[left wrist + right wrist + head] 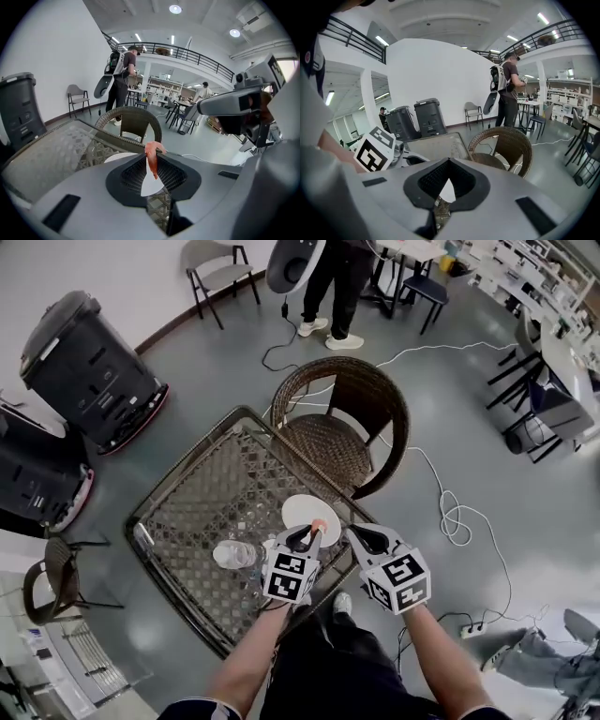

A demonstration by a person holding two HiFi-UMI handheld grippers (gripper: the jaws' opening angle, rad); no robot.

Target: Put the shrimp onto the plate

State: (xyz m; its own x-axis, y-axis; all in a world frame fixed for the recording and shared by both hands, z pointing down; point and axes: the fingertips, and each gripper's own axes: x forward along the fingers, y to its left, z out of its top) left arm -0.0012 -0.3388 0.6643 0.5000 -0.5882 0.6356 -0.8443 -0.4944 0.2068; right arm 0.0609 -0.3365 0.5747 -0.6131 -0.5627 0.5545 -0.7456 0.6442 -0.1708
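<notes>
An orange-pink shrimp (151,158) hangs pinched at the tips of my left gripper (154,151), which is shut on it. In the head view the shrimp (319,525) hovers over the near edge of the white plate (307,511) on the glass-topped wicker table (197,512). My right gripper (359,536) sits just right of the plate, jaws shut with nothing between them (446,165). A sliver of the plate (447,191) shows through its jaw opening.
A brown wicker chair (349,418) stands at the table's far side. A small clear container (232,554) rests on the table left of my left gripper. Dark bins (89,367) stand at the left. A person (333,292) stands beyond the chair; cables (450,512) trail on the floor.
</notes>
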